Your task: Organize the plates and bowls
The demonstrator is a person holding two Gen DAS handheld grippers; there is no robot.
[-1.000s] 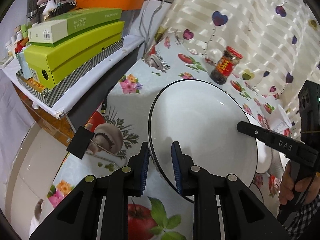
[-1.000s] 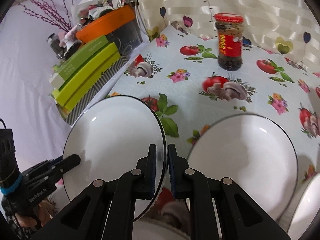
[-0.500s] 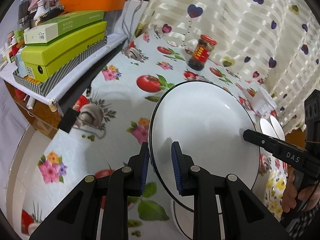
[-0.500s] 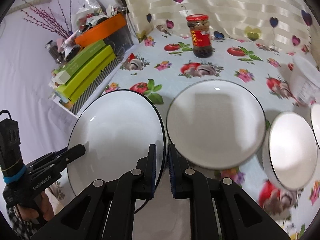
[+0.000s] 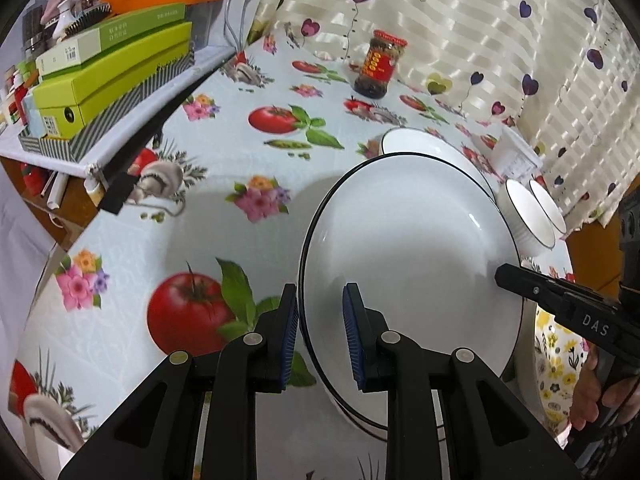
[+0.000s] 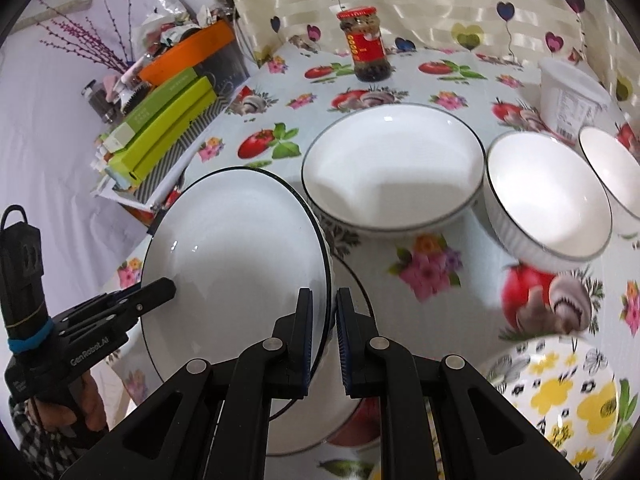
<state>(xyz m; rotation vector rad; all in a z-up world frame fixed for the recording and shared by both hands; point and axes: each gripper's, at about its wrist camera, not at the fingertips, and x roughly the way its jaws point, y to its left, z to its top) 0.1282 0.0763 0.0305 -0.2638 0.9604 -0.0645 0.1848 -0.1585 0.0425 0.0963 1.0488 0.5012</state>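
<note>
Both grippers hold one large white black-rimmed plate [image 5: 408, 264], also in the right wrist view [image 6: 236, 276], above the table. My left gripper [image 5: 320, 332] is shut on its near-left rim. My right gripper [image 6: 323, 326] is shut on its opposite rim. Another white plate [image 6: 352, 380] lies right beneath the held one. A wide white plate [image 6: 392, 172] sits behind. Two small white bowls [image 6: 544, 204] [image 6: 612, 176] stand to its right; they also show in the left wrist view [image 5: 528, 212].
A red-labelled sauce jar [image 6: 366, 46] stands at the back by the curtain. A white tub [image 6: 568, 96] is at the back right. A yellow-flowered plate [image 6: 560, 396] lies front right. Green boxes [image 5: 108, 68] stack on a side shelf left of the table.
The held plate has moved with both grippers away from the table's left part toward the other dishes. It now hangs over another white plate, with the bowls closer.
</note>
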